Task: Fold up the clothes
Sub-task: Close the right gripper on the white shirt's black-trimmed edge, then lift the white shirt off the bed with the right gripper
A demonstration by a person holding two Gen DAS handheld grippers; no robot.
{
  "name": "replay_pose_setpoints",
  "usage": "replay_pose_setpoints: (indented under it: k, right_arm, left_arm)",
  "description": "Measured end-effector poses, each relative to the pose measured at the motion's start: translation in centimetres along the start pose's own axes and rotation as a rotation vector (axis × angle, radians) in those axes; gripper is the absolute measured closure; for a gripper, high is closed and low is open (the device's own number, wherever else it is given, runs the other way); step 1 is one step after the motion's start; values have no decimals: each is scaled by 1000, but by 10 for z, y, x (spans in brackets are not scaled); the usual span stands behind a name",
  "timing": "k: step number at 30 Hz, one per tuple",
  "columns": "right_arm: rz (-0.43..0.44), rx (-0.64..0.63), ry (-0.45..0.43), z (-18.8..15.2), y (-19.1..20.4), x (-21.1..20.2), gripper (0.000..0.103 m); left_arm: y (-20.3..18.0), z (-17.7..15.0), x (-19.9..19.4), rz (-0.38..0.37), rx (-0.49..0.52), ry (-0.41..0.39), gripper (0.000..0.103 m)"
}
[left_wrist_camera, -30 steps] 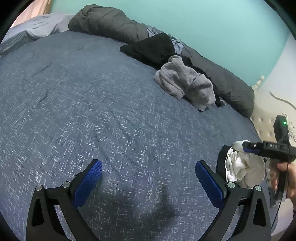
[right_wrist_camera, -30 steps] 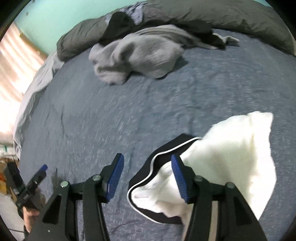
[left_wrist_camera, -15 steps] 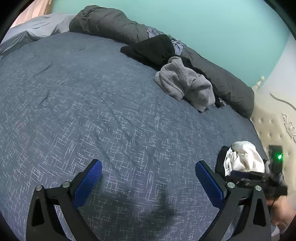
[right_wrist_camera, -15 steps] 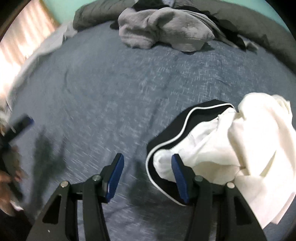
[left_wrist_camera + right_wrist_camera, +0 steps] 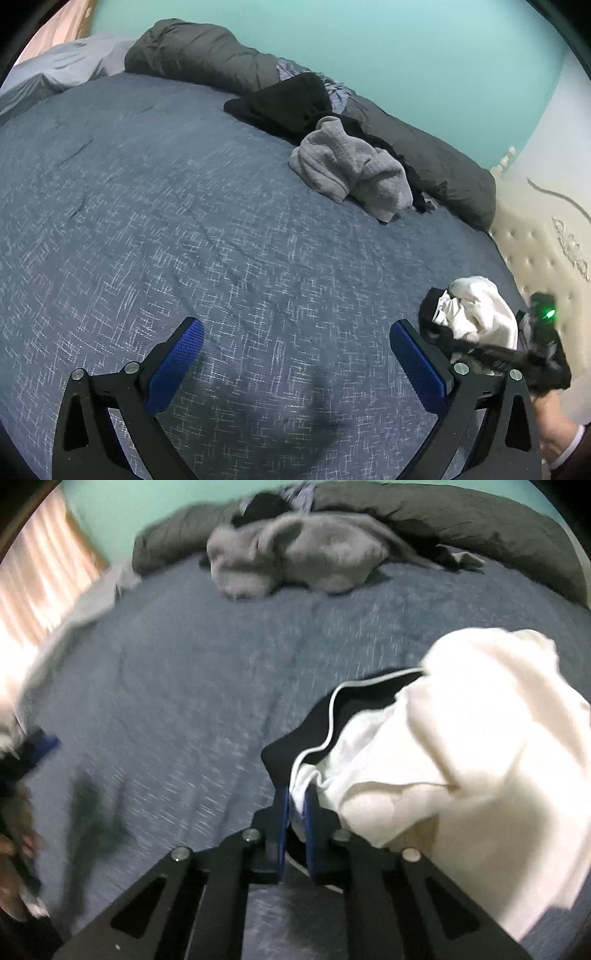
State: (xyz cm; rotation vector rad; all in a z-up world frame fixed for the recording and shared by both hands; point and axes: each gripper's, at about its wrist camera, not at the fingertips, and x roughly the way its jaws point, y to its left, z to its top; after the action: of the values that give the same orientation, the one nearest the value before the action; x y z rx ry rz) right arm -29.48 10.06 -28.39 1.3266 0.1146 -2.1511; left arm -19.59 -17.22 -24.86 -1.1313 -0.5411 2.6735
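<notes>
Two blue pads (image 5: 282, 823) pinch white garment (image 5: 461, 746).

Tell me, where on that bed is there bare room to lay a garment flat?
The wide blue bedspread is bare from the open left gripper up to the grey sweatshirt. The far edge is crowded: sweatshirt, black clothes and dark duvet. The near right corner holds the white and black garment, pinched by the right gripper.

Left gripper (image 5: 296, 354) agape over bedspread (image 5: 184, 229)
</notes>
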Motion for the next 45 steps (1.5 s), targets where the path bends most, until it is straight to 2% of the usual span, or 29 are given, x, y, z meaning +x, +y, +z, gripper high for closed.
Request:
replay_pose_setpoints:
  k: [4, 9, 14, 19, 26, 31, 42, 45]
  right_arm:
    - [86, 74, -104, -9, -9, -43, 96]
    - [180, 185, -234, -37, -25, -95, 96]
    - [278, 306, -354, -81, -43, -138, 96]
    - [341, 417, -454, -126, -77, -162, 96]
    - [416, 513, -567, -163, -117, -172, 96]
    - [463, 527, -582, -176, -129, -165, 96]
    - [526, 575, -603, -177, -159, -161, 96]
    - [538, 590, -605, -177, -162, -159, 96]
  left_arm:
    - [-14, -3, 0, -12, 34, 5, 0]
    - [-38, -16, -3, -35, 75, 4, 0]
    - [-72, -35, -1, -78, 140, 25, 0]
    - [-108, -57, 5, -124, 221, 50, 0]
    - [-154, -82, 26, -166, 304, 118, 0]
    - [-179, -86, 48, -159, 343, 161, 0]
    - [-233, -88, 99, -137, 448, 254, 0]
    - [-236, -91, 106, -140, 462, 266, 0]
